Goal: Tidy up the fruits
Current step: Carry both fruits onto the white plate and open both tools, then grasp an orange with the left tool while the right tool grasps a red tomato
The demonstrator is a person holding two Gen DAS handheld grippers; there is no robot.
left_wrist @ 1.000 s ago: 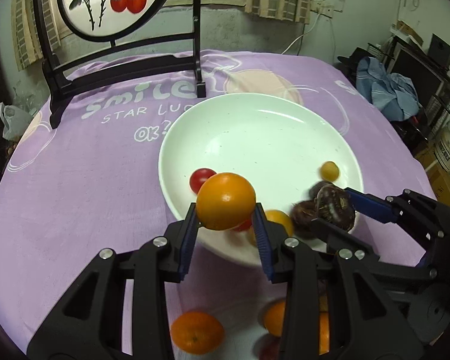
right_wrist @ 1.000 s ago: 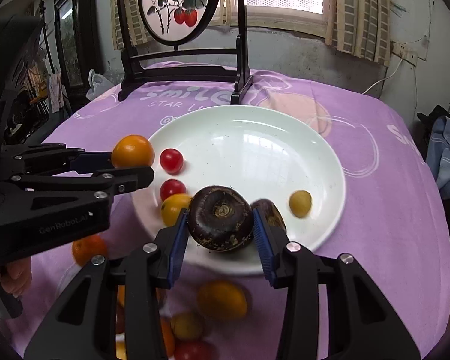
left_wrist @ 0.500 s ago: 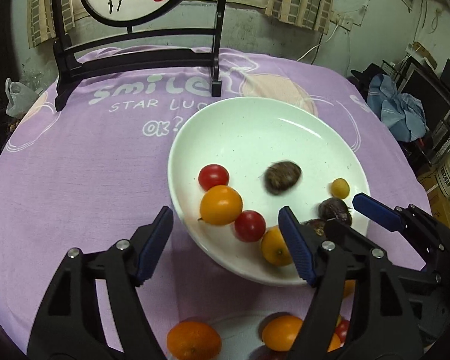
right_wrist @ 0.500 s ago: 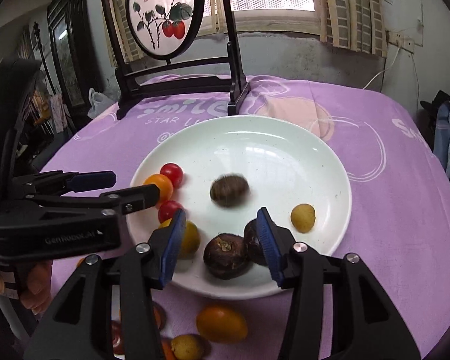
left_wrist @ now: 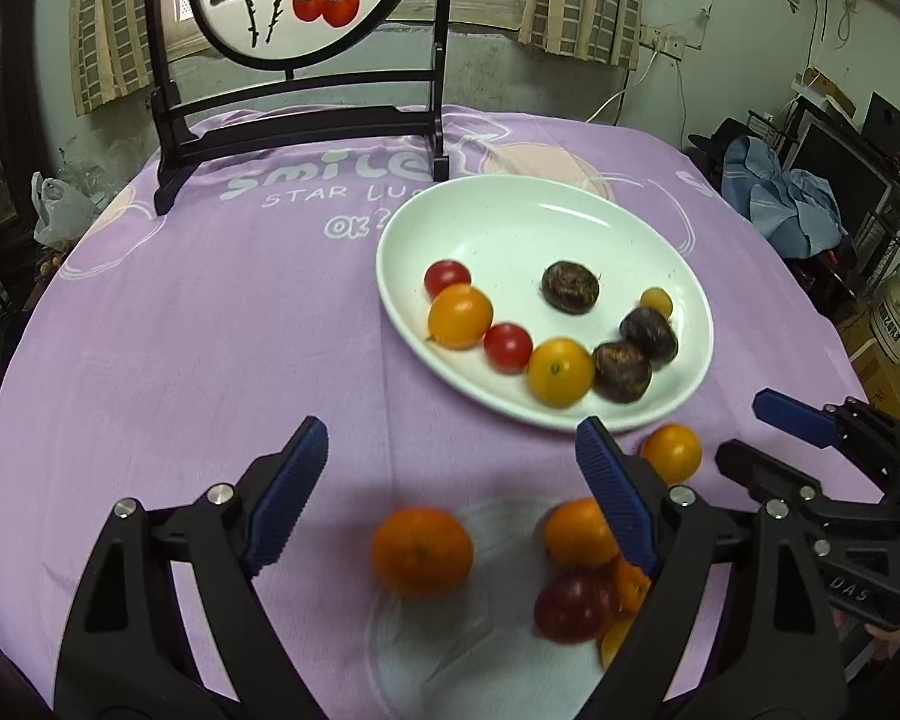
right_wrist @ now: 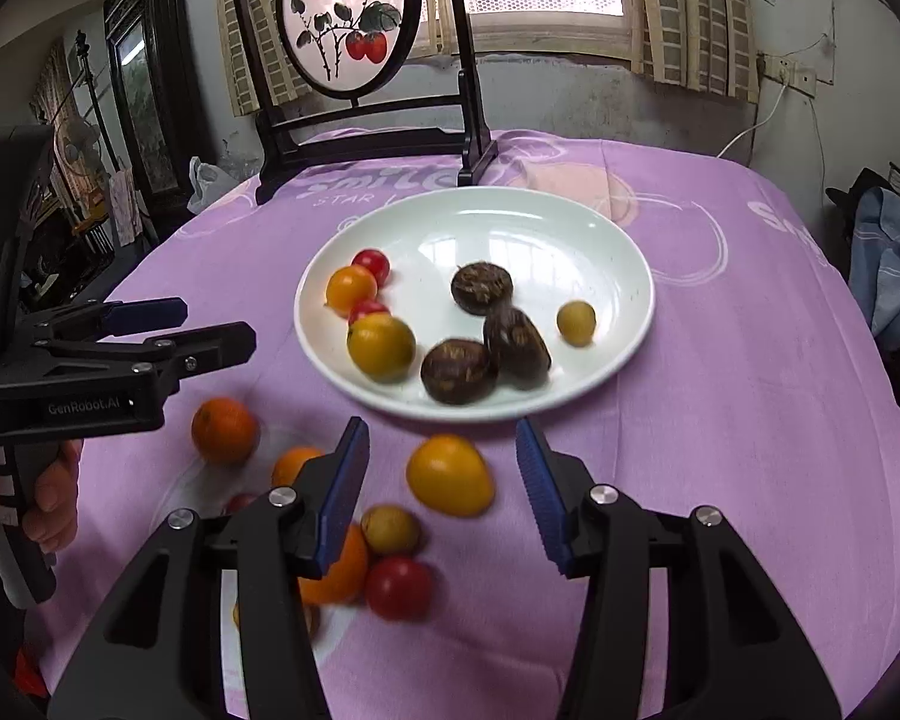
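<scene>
A white plate [left_wrist: 510,210] [right_wrist: 540,228] holds an orange [left_wrist: 459,316], two red tomatoes [left_wrist: 508,348], yellow fruits [left_wrist: 561,372] and three dark brown fruits [left_wrist: 570,287] [right_wrist: 459,371]. My left gripper [left_wrist: 450,429] [right_wrist: 210,324] hangs near the plate's front-left rim. Its jaws are opening wide and grip nothing, with a loose orange [left_wrist: 421,552] [right_wrist: 224,430] on the cloth below. My right gripper [right_wrist: 441,426] [left_wrist: 744,427] is open at the plate's front rim. A yellow-orange fruit [right_wrist: 450,474] lies on the cloth beneath it, untouched.
More loose fruit sits on the purple cloth in front of the plate: oranges [left_wrist: 579,531], a red tomato [right_wrist: 398,587] and a small yellow one [right_wrist: 390,529]. A dark wooden screen stand [left_wrist: 300,120] stands behind the plate. A hand [right_wrist: 48,504] holds the left gripper's handle.
The left gripper let go of its orange and the right of its dark fruit. Both now lie on the plate. Both grippers opened and drew back toward the near side.
</scene>
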